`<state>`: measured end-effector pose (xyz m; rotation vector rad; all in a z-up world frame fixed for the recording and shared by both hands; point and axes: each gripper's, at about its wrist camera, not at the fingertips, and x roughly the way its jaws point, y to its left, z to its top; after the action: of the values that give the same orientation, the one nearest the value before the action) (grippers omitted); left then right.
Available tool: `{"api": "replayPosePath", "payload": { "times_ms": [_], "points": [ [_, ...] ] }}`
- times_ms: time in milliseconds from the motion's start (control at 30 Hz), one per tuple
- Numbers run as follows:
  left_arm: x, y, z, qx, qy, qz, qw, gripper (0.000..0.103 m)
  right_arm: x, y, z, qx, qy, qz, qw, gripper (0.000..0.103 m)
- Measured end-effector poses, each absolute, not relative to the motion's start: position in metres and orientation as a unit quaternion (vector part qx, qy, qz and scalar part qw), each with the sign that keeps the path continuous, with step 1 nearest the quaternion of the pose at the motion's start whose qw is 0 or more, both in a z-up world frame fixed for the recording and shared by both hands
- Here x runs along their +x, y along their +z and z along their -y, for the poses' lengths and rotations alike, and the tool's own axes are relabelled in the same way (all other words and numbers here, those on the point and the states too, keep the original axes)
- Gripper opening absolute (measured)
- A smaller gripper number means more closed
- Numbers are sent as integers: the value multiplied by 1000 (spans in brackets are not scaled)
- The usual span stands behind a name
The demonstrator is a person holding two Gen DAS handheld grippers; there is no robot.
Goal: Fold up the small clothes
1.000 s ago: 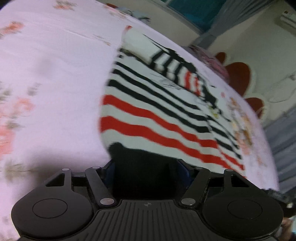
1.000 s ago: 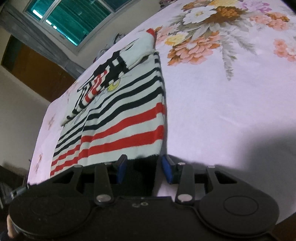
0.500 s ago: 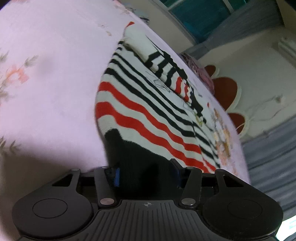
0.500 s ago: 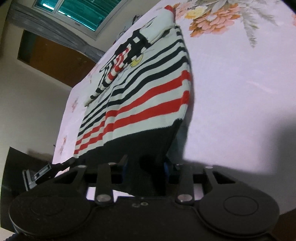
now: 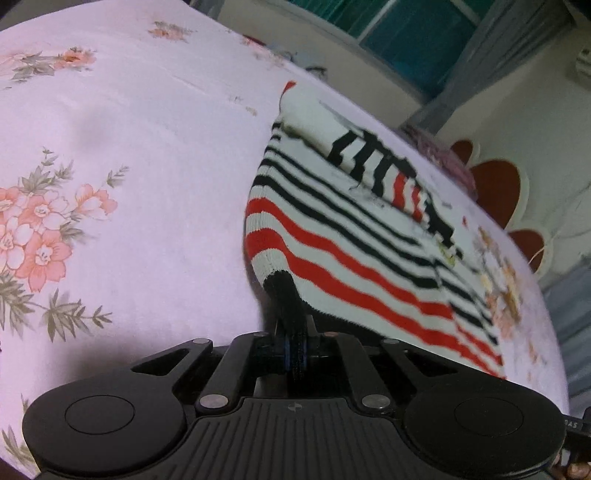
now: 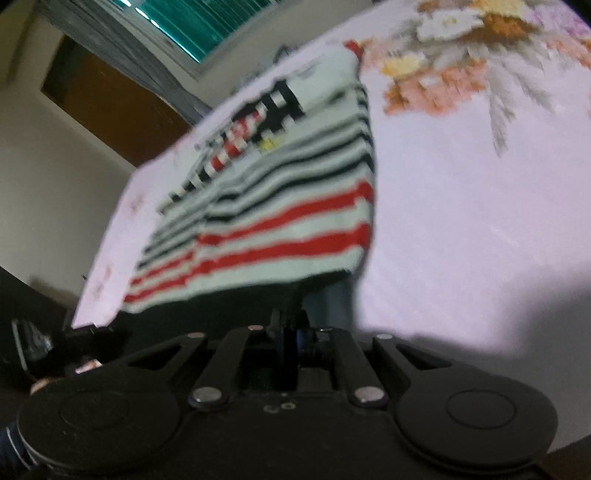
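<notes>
A small knitted sweater (image 5: 354, 236) with white, black and red stripes and a black hem lies on a pink floral bed sheet (image 5: 129, 155), a sleeve folded across its upper part. My left gripper (image 5: 293, 347) is shut on the hem's left corner, which rises bunched from between the blue pads. In the right wrist view, which is blurred, the same sweater (image 6: 280, 221) stretches away, and my right gripper (image 6: 290, 336) is shut on the hem's right corner. The near edge is lifted off the sheet at both corners.
The bed sheet (image 6: 480, 206) spreads wide to the sides of the sweater. Beyond the bed are a teal window (image 5: 413, 33), grey curtains, a red-and-white headboard (image 5: 495, 184) and a brown door (image 6: 110, 107). A person's hand shows at the lower left of the right wrist view.
Both grippers went from open around the black hem to shut on it. The hem corners have bunched up and lifted slightly from the sheet.
</notes>
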<state>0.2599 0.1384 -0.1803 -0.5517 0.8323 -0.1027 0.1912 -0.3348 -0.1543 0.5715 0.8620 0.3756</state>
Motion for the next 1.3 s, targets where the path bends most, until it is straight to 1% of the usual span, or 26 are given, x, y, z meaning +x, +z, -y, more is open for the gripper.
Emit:
{"api": "replayPosePath", "payload": {
  "times_ms": [133,300,500,667,867,1067,1133,1200,1300],
  "points": [
    [254,-174,-145,-299,-43,-372,878,5,198,-135,340,266,187,-389,862,6],
    [271,-145,-148,-327,-49,-328,885,5,222,-103,342,257,197,-350,879,6],
    [337,-103,-144,-327,-68,-293,896,5,272,-67,347,266,192,-313,891,6],
    [412,-88,-144,-329,-63,-296,894,5,343,-50,353,277,165,-312,893,6],
    [510,-108,-143,-322,-56,-332,885,5,443,-59,354,284,126,-348,885,6],
    [589,-140,-142,-299,-45,-379,875,5,517,-96,355,312,106,-393,859,6],
    [610,-155,-141,-286,-37,-415,863,5,535,-109,355,316,103,-407,851,6],
    [624,-167,-137,-277,-41,-434,856,5,549,-121,353,312,94,-425,844,7],
    [630,-174,-138,-295,-57,-429,852,5,562,-135,352,314,85,-436,839,7]
  ]
}}
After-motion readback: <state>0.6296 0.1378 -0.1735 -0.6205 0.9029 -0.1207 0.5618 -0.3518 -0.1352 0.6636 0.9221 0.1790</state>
